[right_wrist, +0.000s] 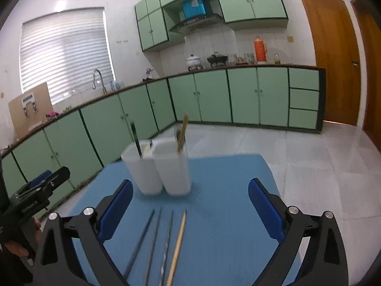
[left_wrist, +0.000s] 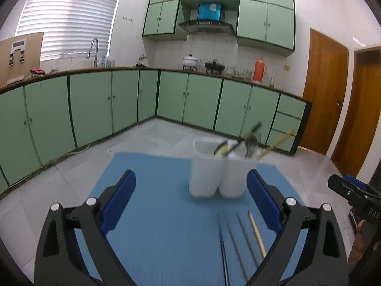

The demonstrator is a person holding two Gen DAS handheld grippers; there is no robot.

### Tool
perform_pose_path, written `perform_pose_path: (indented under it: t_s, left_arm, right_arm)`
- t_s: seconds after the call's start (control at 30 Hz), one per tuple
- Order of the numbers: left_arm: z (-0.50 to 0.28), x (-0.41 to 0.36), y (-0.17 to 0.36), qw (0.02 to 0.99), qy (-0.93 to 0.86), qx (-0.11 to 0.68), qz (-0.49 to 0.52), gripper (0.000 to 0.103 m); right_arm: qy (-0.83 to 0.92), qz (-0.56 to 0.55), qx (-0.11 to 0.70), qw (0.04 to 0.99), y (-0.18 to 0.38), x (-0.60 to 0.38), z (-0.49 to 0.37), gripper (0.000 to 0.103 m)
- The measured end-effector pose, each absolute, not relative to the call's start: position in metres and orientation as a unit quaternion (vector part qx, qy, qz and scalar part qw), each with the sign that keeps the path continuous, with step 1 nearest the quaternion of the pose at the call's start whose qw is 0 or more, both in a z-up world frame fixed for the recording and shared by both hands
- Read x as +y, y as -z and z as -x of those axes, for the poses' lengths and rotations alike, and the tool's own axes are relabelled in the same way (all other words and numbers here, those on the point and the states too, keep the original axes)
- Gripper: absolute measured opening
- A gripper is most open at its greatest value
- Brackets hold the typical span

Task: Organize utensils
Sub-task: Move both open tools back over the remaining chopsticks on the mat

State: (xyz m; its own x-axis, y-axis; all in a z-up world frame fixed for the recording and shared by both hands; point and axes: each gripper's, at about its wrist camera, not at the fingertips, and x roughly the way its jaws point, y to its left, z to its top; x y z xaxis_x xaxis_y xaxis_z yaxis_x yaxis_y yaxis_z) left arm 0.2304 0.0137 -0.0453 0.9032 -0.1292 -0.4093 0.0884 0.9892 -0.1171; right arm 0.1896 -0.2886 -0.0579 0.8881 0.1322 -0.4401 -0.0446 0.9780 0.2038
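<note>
Two white upright holders stand side by side on a blue mat. Dark sticks and a wooden utensil lean out of them. Several chopsticks lie loose on the mat in front of the holders, three dark ones and a wooden one. My left gripper is open, its blue pads wide apart, the chopsticks lying low between them towards the right. My right gripper is open too, over the same chopsticks, nothing pressed by its pads.
Each gripper shows at the other view's edge, the right one and the left one, each held by a hand. Green cabinets line the far walls, tiled floor surrounds the mat, and wooden doors are at the right.
</note>
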Motion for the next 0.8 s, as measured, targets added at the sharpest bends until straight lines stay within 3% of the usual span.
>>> perform_pose_path:
  t_s: [0.43,0.8]
  left_arm:
    - [-0.176,0.007,0.113,0.955,0.068,0.287,0.023,0.091]
    - [-0.147,-0.007,0.141,0.943,0.087,0.321,0.005,0.091]
  right_arm:
    - [-0.036,-0.084,0.297,0.951,0.121,-0.264,-0.136,0.090]
    - [-0.028,-0.081,0.341,0.936,0.151,-0.258,-0.106,0.061]
